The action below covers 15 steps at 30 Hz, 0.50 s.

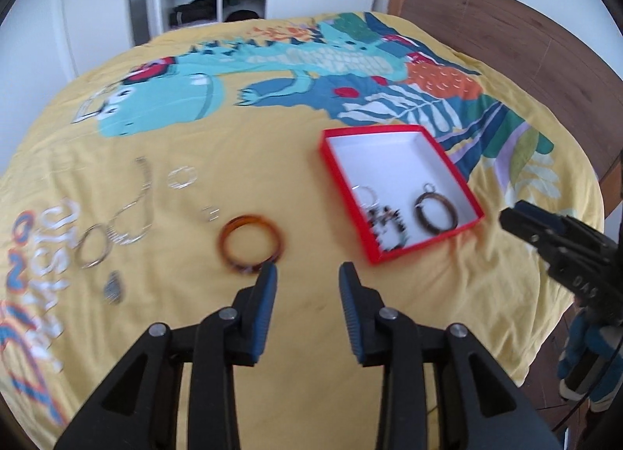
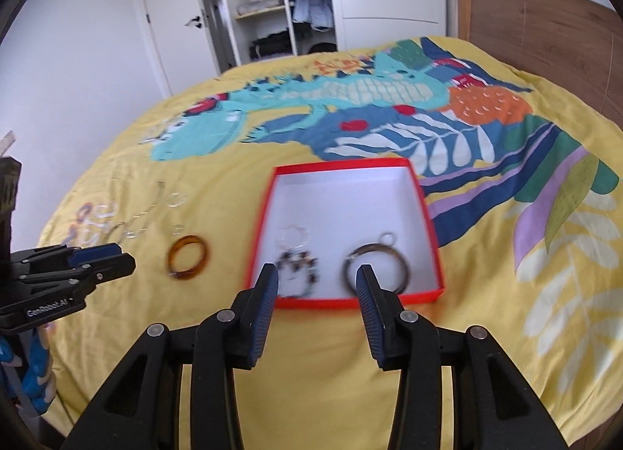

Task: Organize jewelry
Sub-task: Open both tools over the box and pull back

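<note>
A red box with a white inside (image 1: 389,156) (image 2: 342,193) lies on the yellow bedspread. It holds a dark brown bangle (image 1: 435,213) (image 2: 377,263), a beaded bracelet (image 1: 386,225) (image 2: 298,270) and a thin silver ring (image 1: 364,195) (image 2: 292,235). An amber bangle (image 1: 251,245) (image 2: 189,257) lies left of the box. Silver bangles, a chain and small pieces (image 1: 124,212) (image 2: 152,212) lie further left. My left gripper (image 1: 307,274) is open and empty, just right of the amber bangle. My right gripper (image 2: 317,276) is open and empty over the box's near edge.
The bedspread (image 1: 272,146) has a large dinosaur print. A wooden headboard (image 1: 506,45) stands at the right. An open white wardrobe (image 2: 272,2) with shelves and clothes stands behind the bed. The bed's near edge drops off at the lower right.
</note>
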Tool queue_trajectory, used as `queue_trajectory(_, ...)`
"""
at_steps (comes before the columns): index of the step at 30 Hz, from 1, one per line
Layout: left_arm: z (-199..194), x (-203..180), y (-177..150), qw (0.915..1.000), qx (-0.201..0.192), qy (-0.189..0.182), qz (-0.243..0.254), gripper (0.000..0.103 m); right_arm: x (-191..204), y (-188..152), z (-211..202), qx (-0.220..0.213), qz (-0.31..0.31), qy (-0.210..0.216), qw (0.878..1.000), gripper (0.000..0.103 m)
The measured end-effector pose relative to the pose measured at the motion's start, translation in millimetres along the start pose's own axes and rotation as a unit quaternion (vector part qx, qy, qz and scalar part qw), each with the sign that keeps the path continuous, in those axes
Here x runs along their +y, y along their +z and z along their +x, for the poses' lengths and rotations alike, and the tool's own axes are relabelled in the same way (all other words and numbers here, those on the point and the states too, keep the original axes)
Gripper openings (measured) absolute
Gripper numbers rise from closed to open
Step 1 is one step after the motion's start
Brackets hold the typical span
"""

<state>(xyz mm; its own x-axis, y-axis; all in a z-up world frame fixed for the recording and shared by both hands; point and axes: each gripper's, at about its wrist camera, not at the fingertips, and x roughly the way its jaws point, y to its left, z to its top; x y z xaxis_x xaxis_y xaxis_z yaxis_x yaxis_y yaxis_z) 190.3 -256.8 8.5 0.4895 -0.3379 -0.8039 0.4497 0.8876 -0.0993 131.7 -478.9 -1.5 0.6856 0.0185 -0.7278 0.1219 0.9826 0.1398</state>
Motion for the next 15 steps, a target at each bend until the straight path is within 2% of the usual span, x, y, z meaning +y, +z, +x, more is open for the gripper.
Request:
queue_trajectory(7,-59,49,-43,0.9979,-0.027,0.043,-0.039,0.032,43,-17,-38,-0.016,-0.011,0.019,1.000,0.042)
queue_trajectory(15,-124,110,-99,0.9892,-0.051,0.083,-0.110,0.032,82,-35,-77,-0.036,-0.019,0.037,0.998,0.047)
